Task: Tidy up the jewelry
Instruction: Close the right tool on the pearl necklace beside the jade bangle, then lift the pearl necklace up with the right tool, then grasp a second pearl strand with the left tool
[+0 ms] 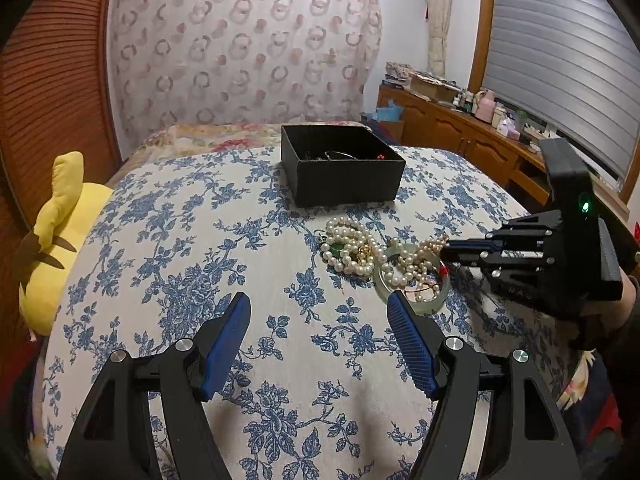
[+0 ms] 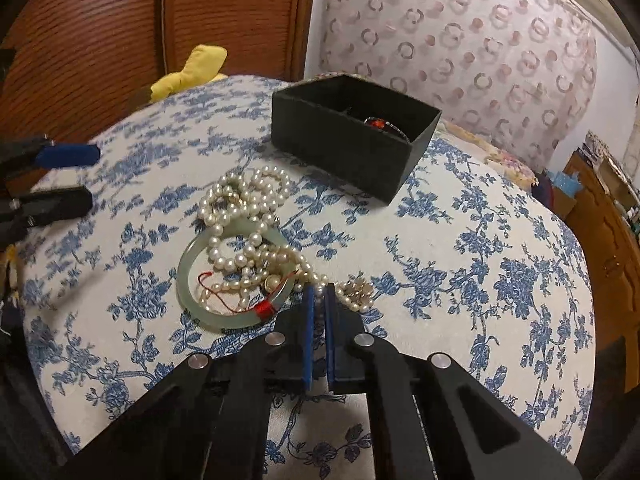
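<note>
A heap of pearl necklaces (image 1: 360,248) (image 2: 248,216) lies on the blue-flowered bedcover, tangled over a pale green jade bangle (image 1: 416,300) (image 2: 188,292) with a red thread. A green and gold pendant (image 1: 338,249) sits in the heap. An open black box (image 1: 344,188) (image 2: 344,148) stands behind, with some jewelry inside. My left gripper (image 1: 318,304) is open and empty, just short of the bangle. My right gripper (image 2: 319,290) (image 1: 446,251) is shut on a strand of small pearls at the heap's near edge.
A yellow plush toy (image 1: 56,236) (image 2: 188,70) lies at the bed's left edge. A wooden sideboard (image 1: 472,136) with clutter runs along the right under the window. A wooden slatted wardrobe (image 2: 120,20) stands at left.
</note>
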Motion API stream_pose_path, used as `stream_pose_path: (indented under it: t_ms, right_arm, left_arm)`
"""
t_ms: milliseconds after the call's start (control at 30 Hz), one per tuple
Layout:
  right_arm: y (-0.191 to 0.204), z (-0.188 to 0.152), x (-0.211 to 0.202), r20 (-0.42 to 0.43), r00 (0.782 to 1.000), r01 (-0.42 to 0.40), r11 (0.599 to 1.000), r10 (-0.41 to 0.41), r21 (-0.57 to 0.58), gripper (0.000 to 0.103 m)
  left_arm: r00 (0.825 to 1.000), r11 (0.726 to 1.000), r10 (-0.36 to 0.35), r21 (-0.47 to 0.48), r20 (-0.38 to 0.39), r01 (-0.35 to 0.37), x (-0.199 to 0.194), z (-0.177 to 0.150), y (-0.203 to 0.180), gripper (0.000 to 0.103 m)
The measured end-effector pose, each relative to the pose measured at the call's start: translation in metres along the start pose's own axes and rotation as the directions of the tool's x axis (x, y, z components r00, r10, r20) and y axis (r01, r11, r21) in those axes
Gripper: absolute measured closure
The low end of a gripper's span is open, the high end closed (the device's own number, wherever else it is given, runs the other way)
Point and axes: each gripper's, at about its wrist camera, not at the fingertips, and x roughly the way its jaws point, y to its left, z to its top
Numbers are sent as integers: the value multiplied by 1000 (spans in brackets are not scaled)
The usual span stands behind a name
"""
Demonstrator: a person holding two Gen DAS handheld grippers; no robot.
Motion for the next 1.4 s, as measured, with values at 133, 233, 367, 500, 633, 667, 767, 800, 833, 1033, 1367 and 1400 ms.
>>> stream_pose_path:
  t_ms: [133, 233, 367, 500, 633, 667, 767, 800, 833, 1033, 1367, 1400]
  right_arm:
    - [-8, 4, -16, 59, 998, 15, 999, -17, 33, 97]
    - [-12, 10, -38, 124, 992, 33, 999, -38, 42, 97]
    - [-17, 20, -67, 198, 979, 48, 997, -58, 53, 97]
    - [-20, 30, -92, 256, 964, 64, 997, -73, 43, 97]
    - [-25, 38, -112, 305, 948, 82, 995, -93, 47, 97]
    - [-26, 40, -118, 317, 943, 91, 995, -102, 50, 97]
    - [-30, 45, -130, 343, 931, 116, 992, -127, 51, 97]
    - [-32, 46, -134, 350, 926, 128, 990, -138, 53, 97]
    - [-35, 48, -139, 358, 921, 140, 988, -151, 58, 97]
    - [-47, 55, -151, 377, 908, 166, 983, -185, 82, 97]
    - [-45, 56, -149, 372, 910, 168, 983, -185, 77, 97]
    - [-44, 56, -148, 372, 910, 166, 983, -183, 75, 97]
  left_arm:
    - [1000, 1000, 0, -6, -7, 0, 2, 1, 0, 35]
    - [1000, 1000, 0, -6, -14, 0, 5, 3, 1, 35]
    - [1000, 1000, -1, -3, -19, 1, 9, 6, 0, 35]
    - [1000, 1000, -7, -3, -21, 6, 11, 8, -1, 35]
    - [1000, 1000, -10, 3, -27, 10, 13, 8, -3, 35]
    - [1000, 1000, -12, 3, -28, 12, 14, 9, -3, 35]
    - [999, 1000, -21, 3, -30, 21, 17, 11, -3, 35]
    - [999, 1000, -24, 4, -31, 24, 18, 12, -3, 35]
    - [999, 1000, -27, 4, -33, 27, 20, 13, -3, 35]
    - [996, 998, -58, 8, -69, 59, 35, 21, -3, 53]
    - [988, 998, -69, 1, -140, 69, 76, 44, 0, 81]
    - [988, 998, -64, -1, -144, 64, 79, 46, 1, 82]
